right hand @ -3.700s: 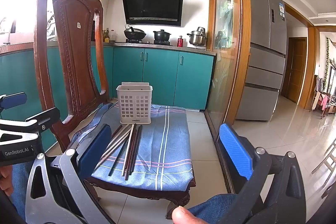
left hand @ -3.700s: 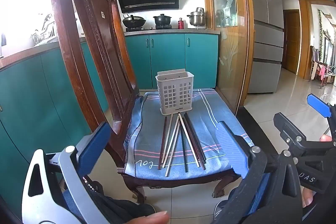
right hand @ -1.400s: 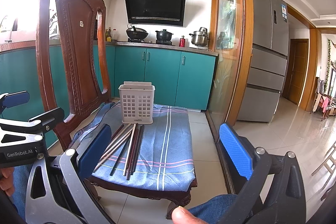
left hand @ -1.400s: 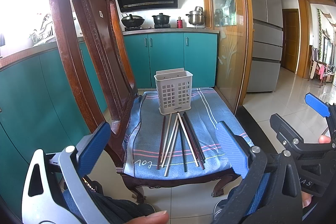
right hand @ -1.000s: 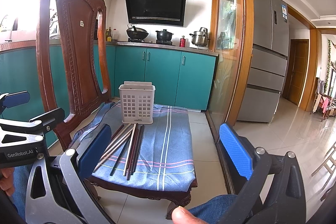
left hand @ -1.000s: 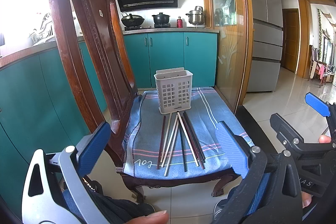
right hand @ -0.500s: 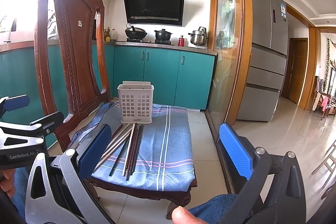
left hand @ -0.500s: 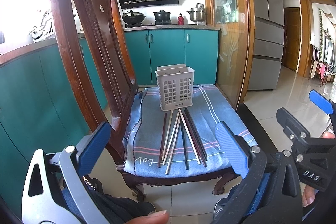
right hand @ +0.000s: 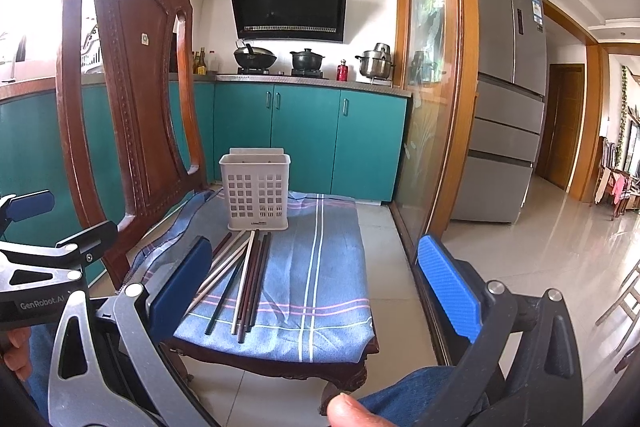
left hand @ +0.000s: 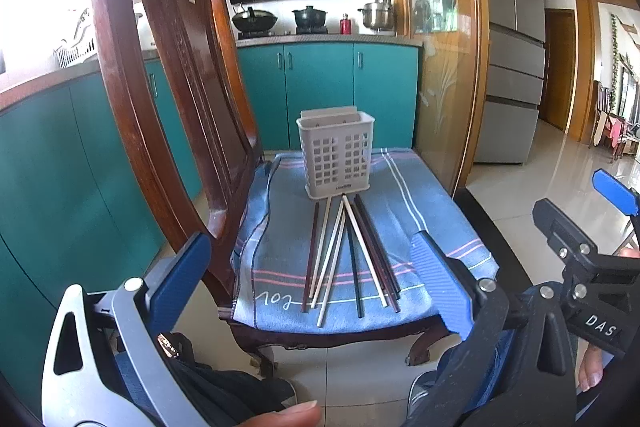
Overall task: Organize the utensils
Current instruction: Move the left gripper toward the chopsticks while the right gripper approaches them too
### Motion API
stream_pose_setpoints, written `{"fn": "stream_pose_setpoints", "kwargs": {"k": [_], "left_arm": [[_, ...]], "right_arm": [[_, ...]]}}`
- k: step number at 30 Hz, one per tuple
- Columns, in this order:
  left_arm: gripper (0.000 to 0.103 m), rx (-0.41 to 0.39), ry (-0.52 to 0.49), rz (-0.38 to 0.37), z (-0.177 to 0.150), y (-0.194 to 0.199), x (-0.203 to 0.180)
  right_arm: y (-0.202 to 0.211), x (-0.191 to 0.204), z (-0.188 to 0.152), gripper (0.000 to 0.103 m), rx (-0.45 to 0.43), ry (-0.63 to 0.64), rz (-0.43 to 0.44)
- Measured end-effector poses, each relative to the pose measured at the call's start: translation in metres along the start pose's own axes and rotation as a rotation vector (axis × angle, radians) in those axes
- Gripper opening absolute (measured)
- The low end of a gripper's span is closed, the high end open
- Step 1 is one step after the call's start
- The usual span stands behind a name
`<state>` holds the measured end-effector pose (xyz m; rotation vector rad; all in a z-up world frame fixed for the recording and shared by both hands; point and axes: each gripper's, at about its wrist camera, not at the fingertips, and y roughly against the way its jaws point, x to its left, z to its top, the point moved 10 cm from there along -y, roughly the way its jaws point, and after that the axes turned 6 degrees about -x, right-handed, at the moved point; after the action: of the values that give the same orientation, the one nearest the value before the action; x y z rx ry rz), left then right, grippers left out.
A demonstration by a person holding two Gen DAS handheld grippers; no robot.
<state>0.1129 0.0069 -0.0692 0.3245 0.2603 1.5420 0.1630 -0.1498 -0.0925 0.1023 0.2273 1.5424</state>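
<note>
A loose fan of dark and pale chopsticks [left hand: 347, 259] lay on the blue striped cloth [left hand: 420, 227] covering the seat of a carved dark wooden chair [left hand: 168, 87], their far tips just in front of a white perforated plastic utensil holder [left hand: 336, 157] standing upright (nothing could be seen inside it). The left gripper [left hand: 316, 283] hung short of the seat, fingers spread wide and holding nothing. The right gripper [right hand: 316, 283] was likewise spread wide, holding nothing, near the seat's front edge.
</note>
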Motion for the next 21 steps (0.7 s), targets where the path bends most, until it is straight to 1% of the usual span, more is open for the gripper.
{"fn": "stream_pose_setpoints", "kwargs": {"k": [4,6,7,9,10,11,12,13,14,15,16,17,18,19,21], "left_arm": [[0.099,0.052,-0.001,0.002,-0.012,-0.02,0.003],[0.099,0.097,-0.011,-0.009,-0.022,-0.037,0.004],[0.099,0.117,-0.012,-0.02,-0.025,-0.046,0.004],[0.099,0.153,-0.003,-0.051,-0.032,-0.066,0.004],[0.099,0.172,0.006,-0.069,-0.035,-0.077,0.004],[0.097,0.202,0.022,-0.097,-0.038,-0.091,0.004],[0.088,0.228,0.034,-0.122,-0.041,-0.102,0.003],[0.081,0.275,0.045,-0.158,-0.045,-0.121,0.001],[0.066,0.305,0.049,-0.177,-0.047,-0.133,0.0],[0.053,0.335,0.046,-0.191,-0.05,-0.148,-0.002],[0.049,0.365,0.034,-0.197,-0.052,-0.164,-0.004],[0.046,0.395,0.006,-0.192,-0.052,-0.184,-0.005],[0.044,0.417,-0.026,-0.177,-0.052,-0.203,-0.005],[0.044,0.439,-0.049,-0.169,-0.052,-0.22,-0.005],[0.044,0.484,-0.066,-0.184,-0.052,-0.245,-0.007]], "right_arm": [[-0.016,-0.004,-0.007,0.1,0.032,0.015,-0.027],[-0.035,-0.007,-0.013,0.1,0.086,0.031,-0.033],[-0.046,-0.009,-0.018,0.1,0.116,0.032,-0.034],[-0.08,-0.016,-0.034,0.1,0.213,-0.005,-0.029],[-0.094,-0.017,-0.041,0.1,0.249,-0.026,-0.012],[-0.114,-0.016,-0.053,0.098,0.308,-0.053,0.025],[-0.132,-0.013,-0.063,0.094,0.37,-0.067,0.058],[-0.156,-0.007,-0.076,0.081,0.44,-0.089,0.11],[-0.175,-0.002,-0.084,0.068,0.485,-0.117,0.139],[-0.188,0.001,-0.089,0.062,0.509,-0.135,0.153],[-0.212,0.007,-0.094,0.05,0.55,-0.154,0.177],[-0.23,0.014,-0.097,0.043,0.586,-0.156,0.2],[-0.245,0.022,-0.099,0.042,0.612,-0.153,0.219],[-0.268,0.034,-0.102,0.04,0.655,-0.148,0.249],[-0.3,0.052,-0.105,0.04,0.715,-0.131,0.283]]}}
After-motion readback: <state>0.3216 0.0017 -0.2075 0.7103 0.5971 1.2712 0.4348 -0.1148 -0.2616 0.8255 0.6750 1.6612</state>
